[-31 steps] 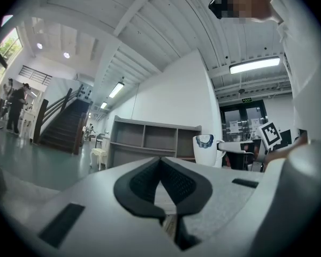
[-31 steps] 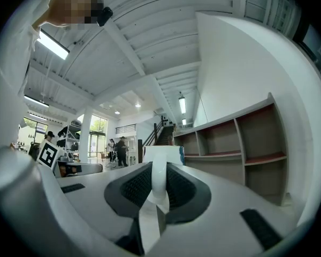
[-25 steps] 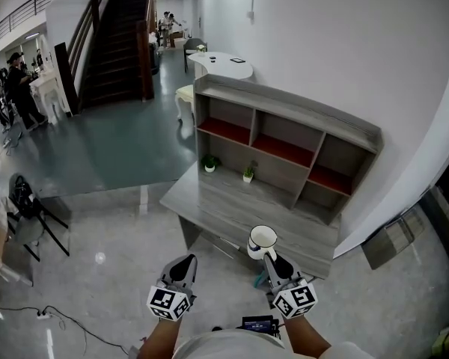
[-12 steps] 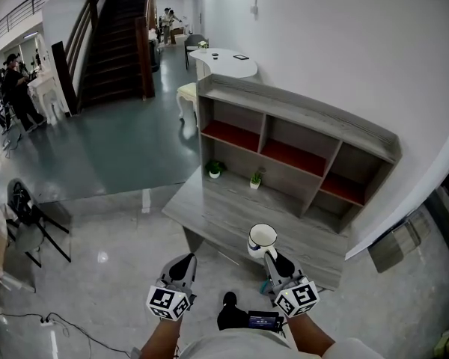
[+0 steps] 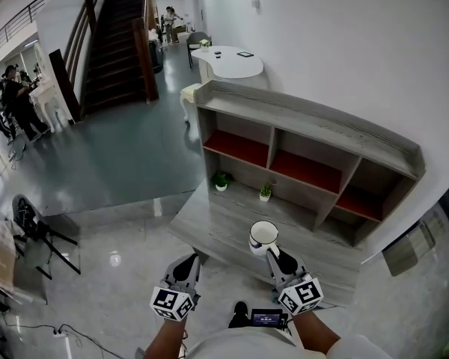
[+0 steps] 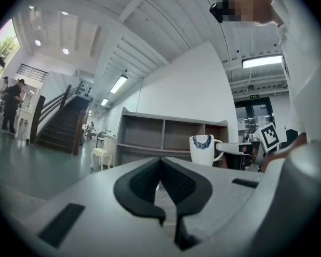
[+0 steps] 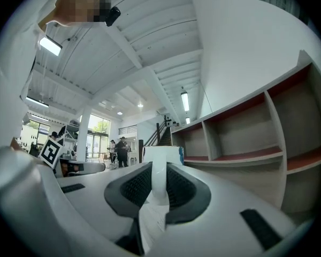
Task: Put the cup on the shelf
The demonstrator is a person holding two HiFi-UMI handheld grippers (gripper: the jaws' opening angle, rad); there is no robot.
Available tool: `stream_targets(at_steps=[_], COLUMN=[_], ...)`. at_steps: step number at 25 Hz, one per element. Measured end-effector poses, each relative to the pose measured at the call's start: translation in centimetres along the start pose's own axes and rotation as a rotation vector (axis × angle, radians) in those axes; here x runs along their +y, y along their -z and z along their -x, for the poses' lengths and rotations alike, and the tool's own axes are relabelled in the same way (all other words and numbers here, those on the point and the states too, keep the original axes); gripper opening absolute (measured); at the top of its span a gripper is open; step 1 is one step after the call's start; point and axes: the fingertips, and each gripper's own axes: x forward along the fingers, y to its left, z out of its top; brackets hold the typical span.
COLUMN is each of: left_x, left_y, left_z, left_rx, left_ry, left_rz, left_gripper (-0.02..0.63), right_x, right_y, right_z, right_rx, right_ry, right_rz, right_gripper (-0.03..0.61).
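My right hand-held gripper [image 5: 274, 256] pinches the cup [image 5: 263, 236] by its handle, upright for the shelf [image 5: 307, 136]; left hand-held gripper [image 5: 185, 266] closed, empty

Figure. We recorded in a large open-plan hall, seemingly a workplace: a dark staircase [image 5: 116, 43], a glossy floor [image 5: 97, 155], an exposed white ceiling [image 6: 150, 31] with strip lights [image 6: 117, 83], a grey shelved desk [image 5: 307, 137], and people [image 5: 13, 96] standing at distant tables.

Left forearm [image 5: 162, 341] and right forearm [image 5: 315, 335] both reach forward, side by side.
Left grey 2-jaw gripper [image 5: 185, 265]: points level, pads pressed together, nothing between them.
Right grey 2-jaw gripper [image 5: 274, 256]: points about level, jaws clamped on the handle of a white ceramic cup [image 5: 263, 235], which stands upright ahead of the fingertips.
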Motion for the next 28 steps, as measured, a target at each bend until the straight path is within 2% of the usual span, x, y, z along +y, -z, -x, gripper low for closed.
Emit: stream_targets(at_steps=[15,20,25,28], left_x=[7.0,8.7,11.5,13.8], left_y=[-0.7,-0.7,-0.5,-0.5], left_z=[-10.3,-12.1,-13.6,-14.9], left_rx=[-0.001,0.012,0.0,-0.008], left_ry=[-0.04,-0.048,-0.074,-0.098], left_rz=[0.004,-0.051,0.021,0.028], left_gripper=[0.009,0.009,0.009,0.008], right_x=[-5.8,-6.8,-7.3,-7.7], right_y=[0.4,0.4,0.2,-0.1], right_z=[-11.4,-14.3,-17.5,-19.9], right_rx=[-0.009,-0.028,-0.03,-0.036], right_ry=[-0.074,-0.065,-0.06,-0.05], right_rz=[-0.004,-0.02,-0.016,-0.009], right_gripper=[0.078,0.078,0.078,0.078])
